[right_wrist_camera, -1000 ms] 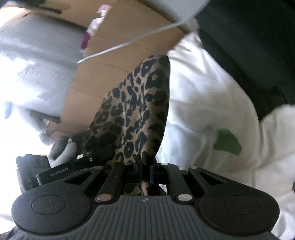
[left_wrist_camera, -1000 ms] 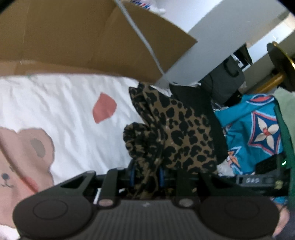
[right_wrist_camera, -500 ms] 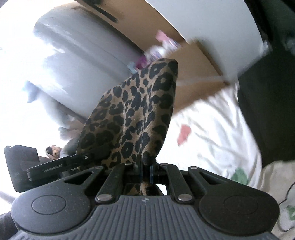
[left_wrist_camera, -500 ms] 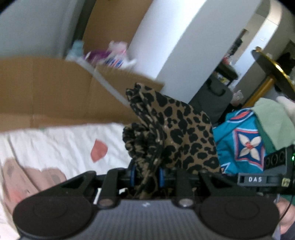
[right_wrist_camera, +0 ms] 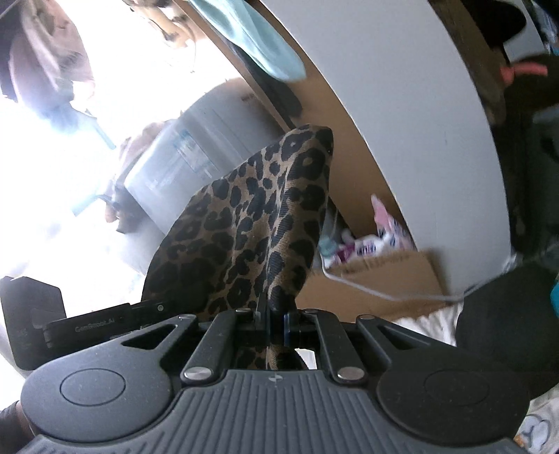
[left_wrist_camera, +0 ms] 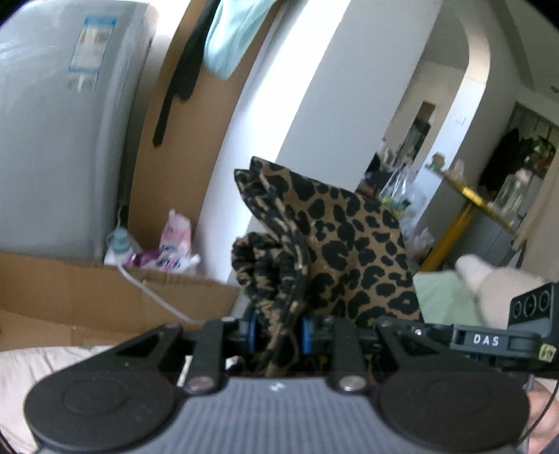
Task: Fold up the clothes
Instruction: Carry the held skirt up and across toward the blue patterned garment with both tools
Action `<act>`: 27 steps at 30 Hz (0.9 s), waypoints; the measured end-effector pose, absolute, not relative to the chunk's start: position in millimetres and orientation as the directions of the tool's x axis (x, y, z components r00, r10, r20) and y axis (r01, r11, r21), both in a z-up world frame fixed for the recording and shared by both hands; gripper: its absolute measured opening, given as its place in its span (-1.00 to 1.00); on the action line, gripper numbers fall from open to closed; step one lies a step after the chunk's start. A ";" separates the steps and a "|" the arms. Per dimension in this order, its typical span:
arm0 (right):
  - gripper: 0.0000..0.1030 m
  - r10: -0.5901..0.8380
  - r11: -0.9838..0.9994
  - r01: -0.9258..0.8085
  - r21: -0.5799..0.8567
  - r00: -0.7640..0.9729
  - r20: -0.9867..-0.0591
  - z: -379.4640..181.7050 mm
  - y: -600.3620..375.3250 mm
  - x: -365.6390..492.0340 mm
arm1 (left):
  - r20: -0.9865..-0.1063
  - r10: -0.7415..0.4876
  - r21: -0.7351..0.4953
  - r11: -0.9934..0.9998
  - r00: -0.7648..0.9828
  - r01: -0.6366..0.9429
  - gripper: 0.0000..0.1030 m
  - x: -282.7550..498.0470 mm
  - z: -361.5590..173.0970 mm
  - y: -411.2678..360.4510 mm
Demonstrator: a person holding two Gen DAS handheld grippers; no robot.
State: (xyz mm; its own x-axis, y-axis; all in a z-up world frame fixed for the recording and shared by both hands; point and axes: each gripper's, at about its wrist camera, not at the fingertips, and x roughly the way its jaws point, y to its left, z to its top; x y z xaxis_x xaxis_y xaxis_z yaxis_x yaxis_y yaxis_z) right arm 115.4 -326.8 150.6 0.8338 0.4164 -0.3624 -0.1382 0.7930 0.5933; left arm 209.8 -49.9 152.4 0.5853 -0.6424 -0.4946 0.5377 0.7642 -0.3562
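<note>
A leopard-print garment [left_wrist_camera: 335,244] is held up in the air by both grippers. My left gripper [left_wrist_camera: 279,331] is shut on a thick bunched edge of it, and the cloth stands up in front of the camera. In the right wrist view the leopard-print garment [right_wrist_camera: 251,223] rises as a flat pointed flap, with my right gripper [right_wrist_camera: 276,328] shut tight on a thin edge. The other gripper's black body [left_wrist_camera: 496,338] shows at the right of the left wrist view, and at the left edge [right_wrist_camera: 52,328] of the right wrist view.
A cardboard box [left_wrist_camera: 104,297] with a white cable [left_wrist_camera: 153,293] and packets stands behind the white bedding [left_wrist_camera: 45,359]. A grey appliance [left_wrist_camera: 63,122], a white pillar [left_wrist_camera: 297,104], hanging clothes [left_wrist_camera: 230,31], a gold-legged table [left_wrist_camera: 464,209] and a pale green garment [left_wrist_camera: 443,297] are around.
Both grippers have risen with the leopard-print garment still in them. The bedding has dropped out of most of the view, and the appliance, pillar and room behind now fill it.
</note>
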 end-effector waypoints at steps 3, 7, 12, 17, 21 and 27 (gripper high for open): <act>-0.90 0.407 0.803 -0.154 0.576 0.848 -0.341 187.9 -332.5 98.7 | -0.468 -0.647 -0.355 0.762 0.602 0.542 -0.52 186.5 184.1 -50.3; -0.89 0.392 0.827 -0.186 0.531 0.868 -0.306 241.5 -334.2 65.5 | -0.424 -0.660 -0.357 0.751 0.620 0.556 -0.52 159.3 225.1 -51.4; -0.89 0.385 0.849 -0.220 0.480 0.880 -0.278 291.7 -339.6 31.4 | -0.369 -0.679 -0.374 0.734 0.635 0.567 -0.52 135.4 262.7 -55.0; -0.89 0.375 0.869 -0.246 0.429 0.894 -0.247 330.8 -345.2 -7.3 | -0.320 -0.692 -0.358 0.721 0.648 0.593 -0.52 109.6 288.6 -61.5; -0.89 0.354 0.889 -0.241 0.389 0.902 -0.249 339.1 -348.5 -26.9 | -0.306 -0.700 -0.346 0.713 0.645 0.610 -0.52 89.9 293.5 -69.5; -0.89 0.328 0.901 -0.218 0.374 0.908 -0.260 330.6 -352.1 -45.9 | -0.299 -0.715 -0.338 0.699 0.632 0.631 -0.52 71.9 280.4 -75.6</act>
